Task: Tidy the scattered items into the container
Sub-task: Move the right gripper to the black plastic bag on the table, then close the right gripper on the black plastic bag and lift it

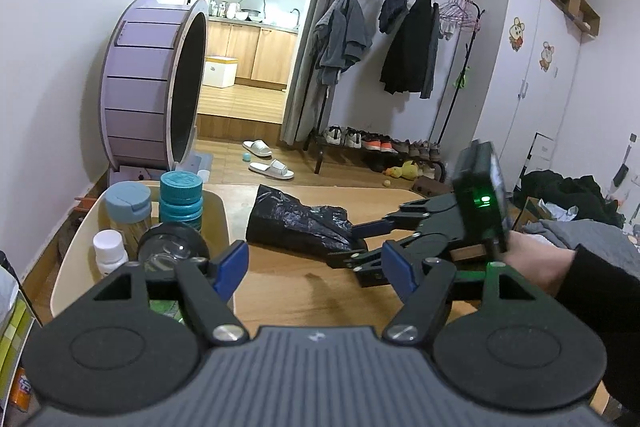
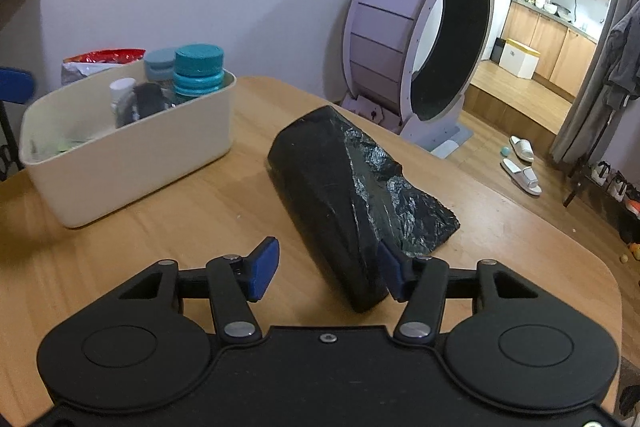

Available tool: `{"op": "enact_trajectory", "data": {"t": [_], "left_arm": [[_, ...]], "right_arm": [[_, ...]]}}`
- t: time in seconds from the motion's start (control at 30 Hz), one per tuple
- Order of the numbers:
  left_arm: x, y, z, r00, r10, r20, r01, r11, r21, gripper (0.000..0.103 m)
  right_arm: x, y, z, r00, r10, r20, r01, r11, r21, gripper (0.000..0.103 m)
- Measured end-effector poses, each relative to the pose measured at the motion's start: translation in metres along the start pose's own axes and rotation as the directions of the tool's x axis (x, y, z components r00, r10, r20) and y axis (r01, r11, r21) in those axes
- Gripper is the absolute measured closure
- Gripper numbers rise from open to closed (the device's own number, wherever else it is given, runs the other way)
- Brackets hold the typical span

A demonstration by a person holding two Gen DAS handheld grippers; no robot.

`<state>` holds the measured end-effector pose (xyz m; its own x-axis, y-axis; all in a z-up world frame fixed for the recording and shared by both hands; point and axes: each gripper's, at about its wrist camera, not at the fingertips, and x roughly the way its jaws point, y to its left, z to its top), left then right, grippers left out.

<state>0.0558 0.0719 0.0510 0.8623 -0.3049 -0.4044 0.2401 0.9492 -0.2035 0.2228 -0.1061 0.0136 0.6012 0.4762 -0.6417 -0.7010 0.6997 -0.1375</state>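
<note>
A roll of black plastic bags [image 2: 340, 187] lies on the wooden table [image 2: 160, 223]; it also shows in the left wrist view [image 1: 296, 223]. My right gripper [image 2: 326, 273] is open with the near end of the roll between its blue pads, the right pad [image 2: 390, 267] touching it. In the left wrist view the right gripper [image 1: 356, 241] reaches the roll from the right. My left gripper [image 1: 316, 267] is open and empty above the table, beside the cream container [image 2: 132, 155]. The container [image 1: 68, 259] holds a teal-lidded jar [image 1: 181, 199], a blue-lidded jar [image 1: 128, 205], a white bottle [image 1: 109, 251] and a dark round object [image 1: 172, 243].
A purple cat wheel [image 2: 420, 39] stands on the floor beyond the table. A red snack bag [image 2: 100, 61] sits behind the container. A clothes rack [image 1: 404, 47] and slippers [image 1: 268, 159] are farther off. The table's rounded edge [image 2: 600, 267] is at right.
</note>
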Motion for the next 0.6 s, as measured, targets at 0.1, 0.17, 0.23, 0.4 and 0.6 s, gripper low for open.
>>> {"op": "enact_trajectory", "data": {"t": [0.1, 0.17, 0.23, 0.4, 0.6], "left_arm": [[-0.002, 0.002, 0.001, 1.0, 0.002, 0.005, -0.002, 1.0, -0.005, 0.031], [-0.003, 0.003, 0.001, 1.0, 0.004, 0.008, -0.004, 1.0, -0.007, 0.03], [-0.004, 0.005, 0.002, 1.0, 0.009, 0.011, -0.009, 1.0, -0.013, 0.03], [-0.006, 0.008, 0.003, 1.0, 0.013, 0.02, -0.012, 1.0, -0.026, 0.03], [-0.01, 0.008, 0.003, 1.0, 0.012, 0.024, -0.011, 1.0, -0.021, 0.03]], "right_arm": [[0.011, -0.002, 0.003, 1.0, -0.002, -0.02, 0.002, 1.0, -0.004, 0.049], [0.018, -0.003, 0.004, 1.0, 0.001, -0.032, -0.002, 1.0, -0.002, 0.049], [0.024, -0.003, 0.004, 0.999, 0.005, -0.046, -0.005, 1.0, -0.009, 0.049], [0.025, -0.007, 0.0, 0.999, -0.016, -0.049, 0.016, 1.0, -0.001, 0.072], [0.008, -0.006, -0.005, 0.999, 0.005, -0.033, -0.004, 1.0, 0.03, 0.079]]}}
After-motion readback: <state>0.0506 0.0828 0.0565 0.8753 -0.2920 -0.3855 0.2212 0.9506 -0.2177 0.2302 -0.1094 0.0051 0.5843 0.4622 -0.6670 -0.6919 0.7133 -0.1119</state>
